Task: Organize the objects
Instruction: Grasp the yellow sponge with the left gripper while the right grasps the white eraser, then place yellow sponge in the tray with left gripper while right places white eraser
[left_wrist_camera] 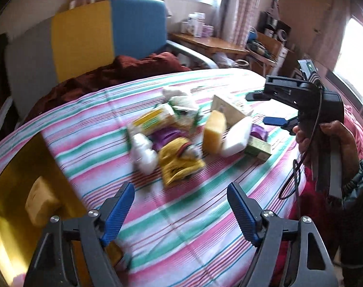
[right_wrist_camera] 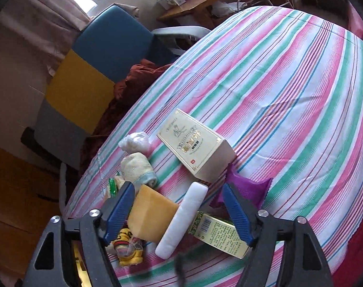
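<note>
A pile of small objects lies on the striped bedsheet (left_wrist_camera: 193,227): a yellow sponge block (right_wrist_camera: 152,212), a white oblong case (right_wrist_camera: 184,217), a green-gold box (right_wrist_camera: 217,232), a cream-gold carton (right_wrist_camera: 195,148), a purple pouch (right_wrist_camera: 248,186), a rolled towel (right_wrist_camera: 138,169) and a yellow knit item (left_wrist_camera: 179,160). My left gripper (left_wrist_camera: 181,205) stands open over bare sheet, short of the pile. My right gripper (right_wrist_camera: 179,212) is open, with the sponge, case and green box seen between its fingers. In the left wrist view, the right gripper (left_wrist_camera: 260,107) hovers above the pile's right side, held by a hand (left_wrist_camera: 325,143).
A yellow bin (left_wrist_camera: 18,167) at the left holds a tan block (left_wrist_camera: 41,201). A blue, yellow and grey headboard (left_wrist_camera: 85,40) and a maroon blanket (left_wrist_camera: 124,71) lie behind the pile. A wooden desk (left_wrist_camera: 205,40) stands further back. Pink cloth (left_wrist_camera: 358,129) is at the right.
</note>
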Available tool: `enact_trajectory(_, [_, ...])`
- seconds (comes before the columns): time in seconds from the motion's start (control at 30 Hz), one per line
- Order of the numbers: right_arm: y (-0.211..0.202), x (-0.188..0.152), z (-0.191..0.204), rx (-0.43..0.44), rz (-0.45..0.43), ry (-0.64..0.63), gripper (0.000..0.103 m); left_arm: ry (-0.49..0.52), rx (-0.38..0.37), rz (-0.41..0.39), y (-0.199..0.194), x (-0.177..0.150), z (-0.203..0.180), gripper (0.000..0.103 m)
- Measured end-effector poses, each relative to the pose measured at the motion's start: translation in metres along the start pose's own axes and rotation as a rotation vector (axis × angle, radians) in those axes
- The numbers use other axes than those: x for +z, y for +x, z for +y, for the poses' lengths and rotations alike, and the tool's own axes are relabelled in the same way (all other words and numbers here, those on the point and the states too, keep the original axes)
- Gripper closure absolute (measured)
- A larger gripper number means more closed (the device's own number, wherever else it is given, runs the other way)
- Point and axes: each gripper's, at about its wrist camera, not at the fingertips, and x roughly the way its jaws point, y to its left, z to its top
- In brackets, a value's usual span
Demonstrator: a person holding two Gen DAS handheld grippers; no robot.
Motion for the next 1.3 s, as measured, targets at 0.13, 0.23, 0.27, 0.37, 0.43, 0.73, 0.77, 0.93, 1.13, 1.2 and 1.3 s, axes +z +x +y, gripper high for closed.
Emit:
enact_trajectory(0.13, [0.000, 0.002, -0.001, 0.012, -0.009, 0.009, 0.022, 0.038, -0.009, 0.014, 0.019, 0.016, -0.015, 0.022])
enact_trajectory(0.23, [-0.002, 0.003, -0.003, 0.026, -0.007, 0.023, 0.022, 0.052, -0.037, 0.026, 0.036, 0.030, -0.023, 0.023])
enact_trajectory(0.27, [-0.002, 0.004, -0.004, 0.032, -0.005, 0.028, 0.022, 0.057, -0.045, 0.025, 0.040, 0.033, -0.026, 0.023])
enact_trajectory(0.37, [-0.001, 0.004, -0.004, 0.053, 0.013, 0.032, 0.022, 0.122, -0.056, 0.018, 0.054, 0.045, -0.039, 0.024])
enact_trajectory(0.43, [0.003, 0.003, -0.003, 0.046, 0.033, 0.025, 0.022, 0.175, -0.047, 0.011, 0.064, 0.051, -0.047, 0.024])
enact_trajectory(0.73, [0.018, 0.003, -0.011, 0.020, 0.096, 0.047, 0.047, 0.260, -0.070, 0.081, 0.116, 0.064, -0.055, 0.041])
enact_trajectory(0.77, [0.019, 0.003, -0.011, 0.018, 0.100, 0.046, 0.049, 0.254, -0.084, 0.092, 0.121, 0.065, -0.055, 0.046])
enact_trajectory(0.93, [0.029, 0.000, -0.006, -0.002, 0.132, 0.010, 0.056, 0.251, -0.108, 0.103, 0.132, 0.067, -0.056, 0.049])
enact_trajectory(1.13, [0.042, -0.003, -0.001, -0.035, 0.165, -0.035, 0.069, 0.240, -0.136, 0.132, 0.147, 0.070, -0.054, 0.062])
enact_trajectory(1.2, [0.046, -0.005, 0.000, -0.056, 0.177, -0.056, 0.076, 0.242, -0.135, 0.135, 0.149, 0.069, -0.055, 0.069])
enact_trajectory(1.3, [0.047, -0.007, 0.005, -0.083, 0.162, -0.108, 0.078, 0.228, -0.137, 0.121, 0.148, 0.067, -0.054, 0.071])
